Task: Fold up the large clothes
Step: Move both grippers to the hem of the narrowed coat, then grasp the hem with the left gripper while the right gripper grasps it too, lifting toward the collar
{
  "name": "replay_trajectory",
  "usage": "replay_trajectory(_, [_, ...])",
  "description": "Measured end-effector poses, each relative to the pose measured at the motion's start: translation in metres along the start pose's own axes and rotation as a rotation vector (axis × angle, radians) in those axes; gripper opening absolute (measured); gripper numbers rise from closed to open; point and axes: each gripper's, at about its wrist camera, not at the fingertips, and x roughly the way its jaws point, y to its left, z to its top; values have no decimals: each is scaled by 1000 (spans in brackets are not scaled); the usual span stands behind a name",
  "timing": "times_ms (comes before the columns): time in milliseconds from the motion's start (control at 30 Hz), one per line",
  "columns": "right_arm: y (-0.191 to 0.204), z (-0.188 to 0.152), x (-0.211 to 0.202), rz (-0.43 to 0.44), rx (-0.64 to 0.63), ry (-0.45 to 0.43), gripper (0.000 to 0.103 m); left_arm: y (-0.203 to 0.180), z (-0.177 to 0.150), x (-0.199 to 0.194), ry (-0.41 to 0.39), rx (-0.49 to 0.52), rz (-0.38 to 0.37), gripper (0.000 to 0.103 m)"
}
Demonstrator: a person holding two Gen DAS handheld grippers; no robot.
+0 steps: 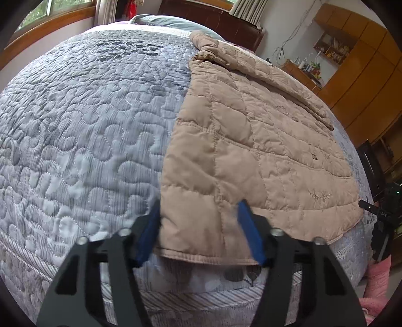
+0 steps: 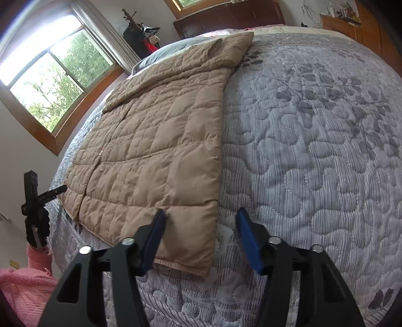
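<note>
A tan quilted coat (image 1: 251, 140) lies flat on the bed, folded lengthwise, hem toward me. In the left wrist view my left gripper (image 1: 199, 208) is open, its blue pads astride the coat's near left hem corner. In the right wrist view the same coat (image 2: 155, 140) lies left of centre, and my right gripper (image 2: 201, 213) is open around its near right hem corner. The left pad overlaps the coat and the right pad sits over the bedspread. The other gripper (image 2: 35, 196) shows at the far left beside the bed.
The bed carries a grey quilted bedspread (image 1: 80, 140) with a leaf pattern. A pillow (image 1: 160, 21) lies at the head. Wooden cabinets (image 1: 356, 75) stand to the right, and a window (image 2: 50, 75) to the left. Pink cloth (image 2: 22, 284) lies by the bed edge.
</note>
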Motion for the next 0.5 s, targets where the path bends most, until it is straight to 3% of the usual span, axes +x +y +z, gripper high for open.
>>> replay_trajectory(33, [2, 0, 1, 1, -5, 2, 36, -1, 0, 0, 0, 1, -4, 49])
replay_trajectory(100, [4, 1, 6, 47, 4, 20, 25, -2, -1, 1, 1, -2, -10, 34])
replay_trajectory(200, [9, 1, 8, 40, -13, 20, 14, -2, -1, 1, -2, -22, -37, 19])
replay_trajectory(500, [25, -5, -20, 44, -71, -39, 11, -11, -12, -36, -88, 1, -53, 13])
